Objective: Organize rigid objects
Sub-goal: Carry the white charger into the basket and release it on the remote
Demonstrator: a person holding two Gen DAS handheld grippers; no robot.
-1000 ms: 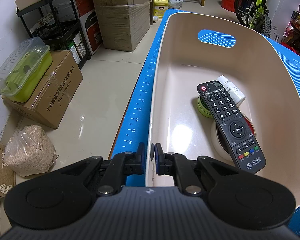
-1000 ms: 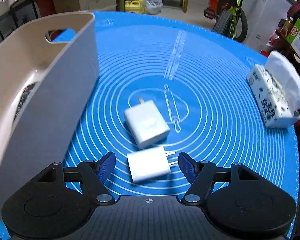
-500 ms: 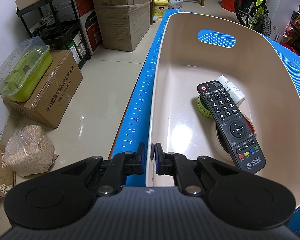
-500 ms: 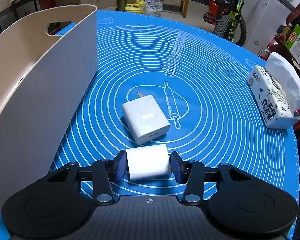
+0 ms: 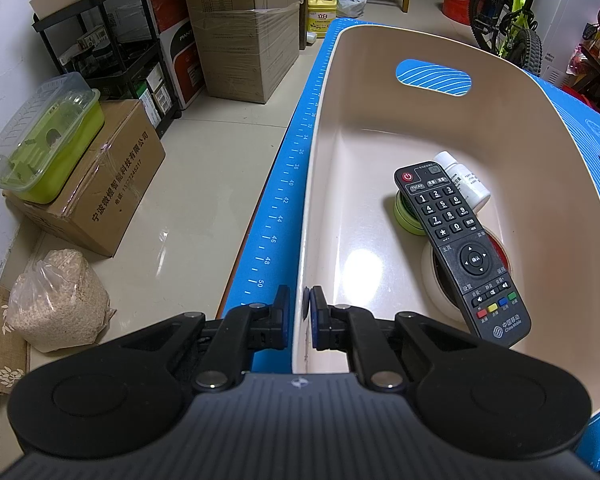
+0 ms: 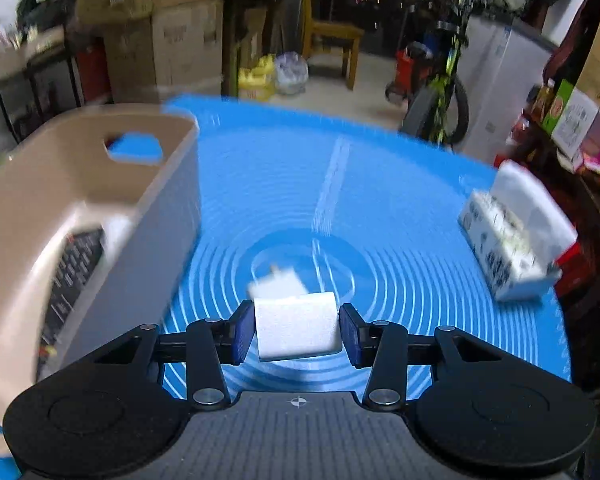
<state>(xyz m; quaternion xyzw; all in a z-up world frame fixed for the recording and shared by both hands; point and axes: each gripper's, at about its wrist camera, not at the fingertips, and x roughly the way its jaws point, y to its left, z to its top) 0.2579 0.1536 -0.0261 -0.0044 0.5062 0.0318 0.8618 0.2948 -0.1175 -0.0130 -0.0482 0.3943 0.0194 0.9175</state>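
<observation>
Left tongs [image 5: 299, 317] pinched narrow on the near rim of the beige bin [image 5: 540, 128], one finger outside, one inside. Inside the bin: black remote [image 5: 460, 248] lying across a green round tin [image 5: 405, 216] and a tape roll [image 5: 434, 276], white bottle [image 5: 462, 182] just beyond. Right tongs [image 6: 297, 334] clamped on a small white charger [image 6: 296, 326], raised above the blue mat [image 6: 400, 208] covering the counter. Second white charger [image 6: 278, 282] on the mat just beyond, blurred. Tissue pack [image 6: 508, 240] far right on the mat. Bin at left in the right wrist view, remote visible within.
</observation>
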